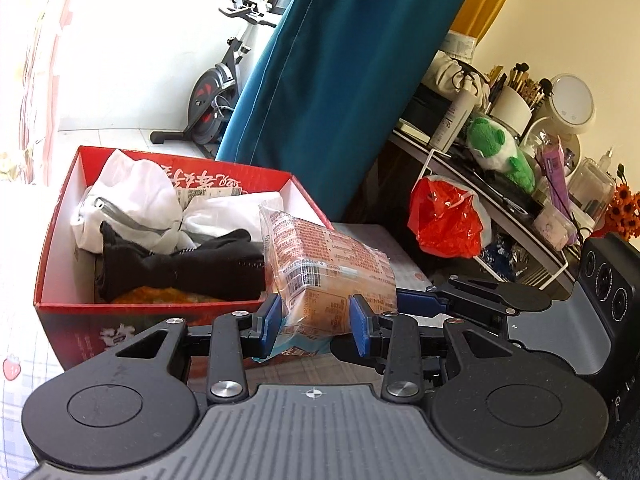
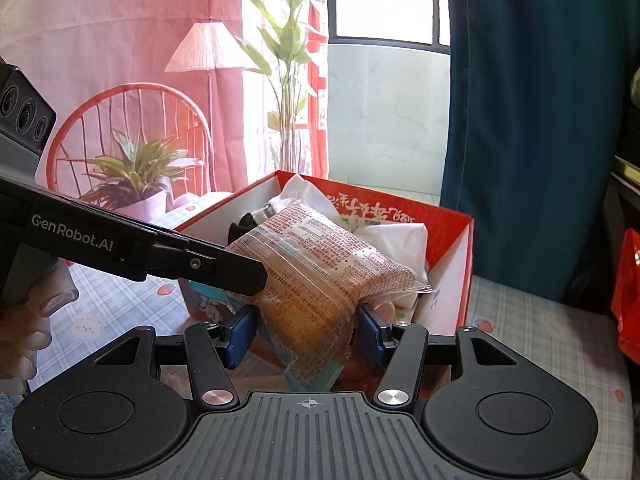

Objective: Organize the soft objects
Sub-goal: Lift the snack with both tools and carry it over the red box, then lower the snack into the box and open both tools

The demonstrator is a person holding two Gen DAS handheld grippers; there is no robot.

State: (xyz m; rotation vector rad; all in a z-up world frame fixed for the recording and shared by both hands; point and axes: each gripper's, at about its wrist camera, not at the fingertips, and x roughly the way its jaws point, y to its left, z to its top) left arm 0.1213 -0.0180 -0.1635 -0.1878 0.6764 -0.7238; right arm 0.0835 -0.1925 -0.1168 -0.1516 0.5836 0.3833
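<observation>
A clear orange snack packet [image 1: 328,256] with printed text hangs just in front of the open red box [image 1: 60,248]. My left gripper [image 1: 316,320] is shut on its lower end, blue pads pressing both sides. My right gripper [image 2: 306,334] is shut on the same packet [image 2: 320,272] from the other side. One of the left gripper's black fingers [image 2: 240,276] reaches in from the left onto the packet. The red box [image 2: 466,264] holds a white garment [image 1: 136,196], a black cloth [image 1: 200,268] and something orange underneath.
A teal curtain [image 1: 340,80] hangs behind the box. To the right, a cluttered shelf carries a green plush toy [image 1: 496,148] and a red plastic bag [image 1: 444,220]. An exercise bike [image 1: 216,92] stands behind. A red chair [image 2: 128,120] and potted plant [image 2: 136,176] are at left.
</observation>
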